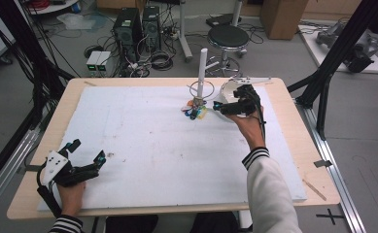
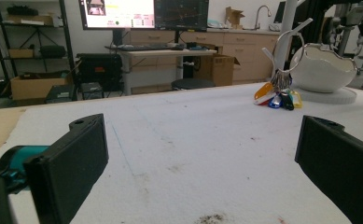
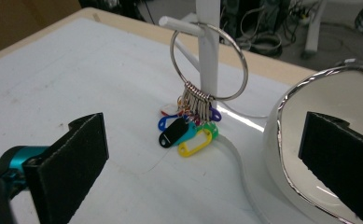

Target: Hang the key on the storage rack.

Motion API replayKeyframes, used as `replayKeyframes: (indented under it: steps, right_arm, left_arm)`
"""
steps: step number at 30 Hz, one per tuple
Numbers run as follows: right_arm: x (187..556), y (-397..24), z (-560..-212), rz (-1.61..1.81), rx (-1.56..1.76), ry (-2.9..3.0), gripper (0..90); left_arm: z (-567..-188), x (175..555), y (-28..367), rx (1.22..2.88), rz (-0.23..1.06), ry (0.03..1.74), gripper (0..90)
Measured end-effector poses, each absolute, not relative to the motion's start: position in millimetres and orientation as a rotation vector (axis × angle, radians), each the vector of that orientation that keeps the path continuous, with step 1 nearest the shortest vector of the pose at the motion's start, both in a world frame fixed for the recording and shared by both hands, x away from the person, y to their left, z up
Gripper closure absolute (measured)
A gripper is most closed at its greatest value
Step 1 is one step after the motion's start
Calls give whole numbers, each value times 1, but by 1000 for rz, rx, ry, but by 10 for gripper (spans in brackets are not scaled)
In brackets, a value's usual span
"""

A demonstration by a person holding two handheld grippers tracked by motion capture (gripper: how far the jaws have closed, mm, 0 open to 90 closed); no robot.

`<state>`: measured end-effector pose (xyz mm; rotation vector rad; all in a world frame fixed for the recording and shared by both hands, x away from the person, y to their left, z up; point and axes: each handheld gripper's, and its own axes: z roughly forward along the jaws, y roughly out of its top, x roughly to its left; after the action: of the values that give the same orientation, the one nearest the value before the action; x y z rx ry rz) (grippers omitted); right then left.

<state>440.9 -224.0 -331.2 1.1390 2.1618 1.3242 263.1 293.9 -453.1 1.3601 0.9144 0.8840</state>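
Observation:
A large metal ring [image 3: 209, 63] hangs on a peg of the white stand [image 3: 208, 46]. A bunch of coloured key tags [image 3: 188, 133] dangles from the ring down to the foam. The same ring [image 1: 200, 90] and tags [image 1: 195, 112] sit at the far middle of the table. Just right of them, my right gripper [image 1: 220, 108] is open with nothing between its jaws [image 3: 202, 168], which straddle the tags and the white bowl [image 3: 275, 116]. At the near left corner my left gripper [image 1: 87, 150] rests open and empty [image 2: 202, 163], far from the tags [image 2: 278, 99].
The silver-rimmed bowl [image 1: 227, 90] stands at the far right, beside the stand [image 1: 203, 73]. A white foam sheet [image 1: 152, 145] covers the wooden table [image 1: 303, 145]. A stool [image 1: 228, 39], computers and cables lie beyond the far edge.

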Motion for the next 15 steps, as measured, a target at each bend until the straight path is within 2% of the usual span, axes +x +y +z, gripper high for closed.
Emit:
replayKeyframes:
  steps: [8, 15]
  right_arm:
    - [416, -242, -336, 1438, 1036, 2096, 9]
    - [385, -255, -364, 1527, 911, 2107, 9]
  left_arm:
    - [-453, 264, 294, 1365, 884, 916, 30]
    - [-453, 264, 293, 1368, 885, 916, 30]
